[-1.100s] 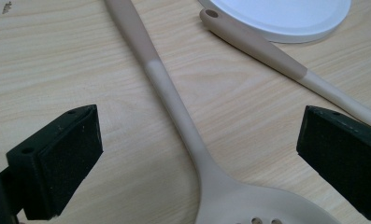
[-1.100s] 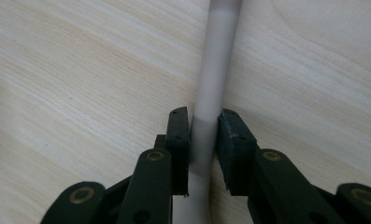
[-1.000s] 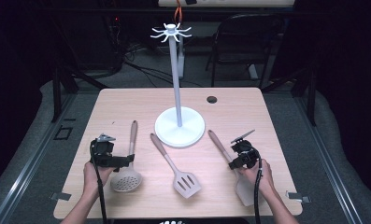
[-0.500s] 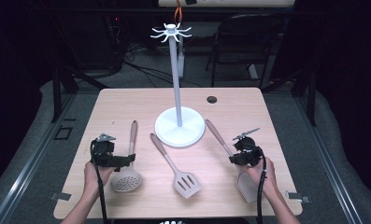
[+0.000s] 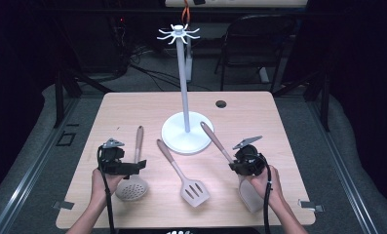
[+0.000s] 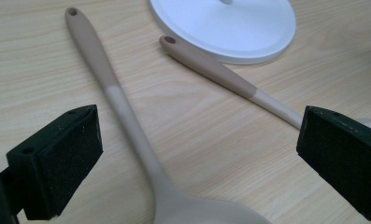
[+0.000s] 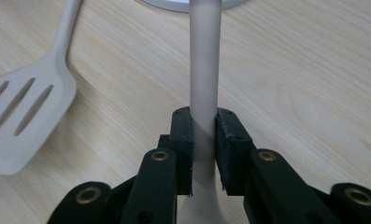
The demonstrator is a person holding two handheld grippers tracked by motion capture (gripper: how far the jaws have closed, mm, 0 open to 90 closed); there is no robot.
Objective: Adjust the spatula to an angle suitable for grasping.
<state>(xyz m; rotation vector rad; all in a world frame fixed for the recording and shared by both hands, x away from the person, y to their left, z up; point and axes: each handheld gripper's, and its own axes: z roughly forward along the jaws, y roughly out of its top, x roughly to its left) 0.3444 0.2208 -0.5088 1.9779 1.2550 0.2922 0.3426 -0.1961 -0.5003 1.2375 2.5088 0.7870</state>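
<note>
A white hook stand [image 5: 185, 87] rises from its round base [image 5: 186, 134] at mid-table. My right gripper [image 5: 237, 165] [image 7: 203, 140] is shut on the pale handle of a beige spatula [image 5: 215, 141] [image 7: 204, 70]. The spatula is tilted, its handle end over the base's edge and its blade [image 5: 252, 195] by the hand. A slotted turner [image 5: 195, 191] [image 7: 24, 126] lies in the middle. My left gripper [image 5: 135, 166] [image 6: 197, 163] stands open low astride the handle of a round skimmer [image 5: 131, 187] [image 6: 127, 116], pads not touching it. The turner's handle [image 6: 211, 70] lies beyond it.
A dark cable hole [image 5: 221, 104] sits in the wooden table's [image 5: 132, 112] far right part. A black chair [image 5: 259, 44] and cables stand behind the table. Tape tabs [image 5: 310, 204] mark the front corners. The stand's hooks [image 5: 179, 33] are high above the base.
My right gripper has risen with the spatula, and the handle end has swung up and toward the stand's base. The left gripper has stayed in place.
</note>
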